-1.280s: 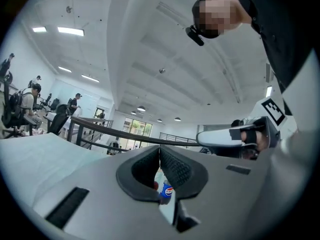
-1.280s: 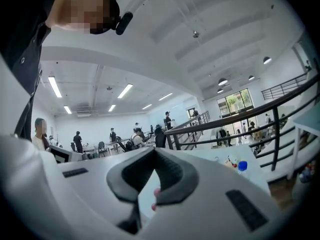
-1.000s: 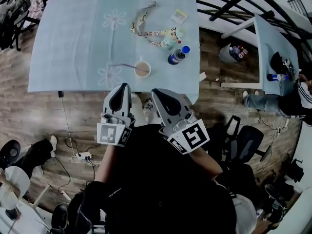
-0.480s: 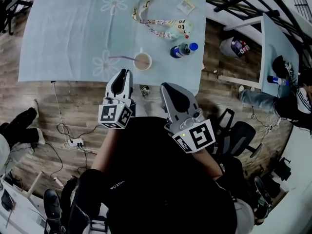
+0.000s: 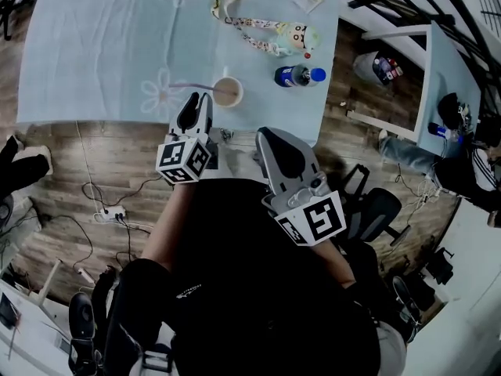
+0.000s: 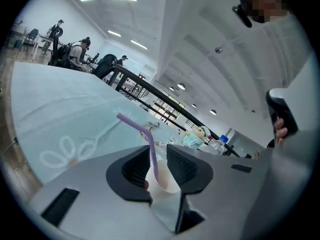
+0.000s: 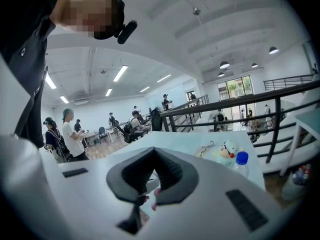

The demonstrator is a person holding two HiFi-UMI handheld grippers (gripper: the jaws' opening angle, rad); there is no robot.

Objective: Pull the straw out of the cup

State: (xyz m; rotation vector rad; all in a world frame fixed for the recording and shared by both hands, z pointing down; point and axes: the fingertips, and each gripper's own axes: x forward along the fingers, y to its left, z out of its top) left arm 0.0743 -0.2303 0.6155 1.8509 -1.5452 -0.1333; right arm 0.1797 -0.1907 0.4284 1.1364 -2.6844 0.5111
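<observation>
Paper cup standing near the front edge of the table, with a purple bent straw in it, the straw's free end leaning to the left. Left gripper just beside the cup, jaws released. In the left gripper view, cup and straw show in the gap between them. Right gripper off the table's edge, jaws clenched on nothing. Behind the cup lie a blue-capped bottle and a lanyard with a toy figure.
</observation>
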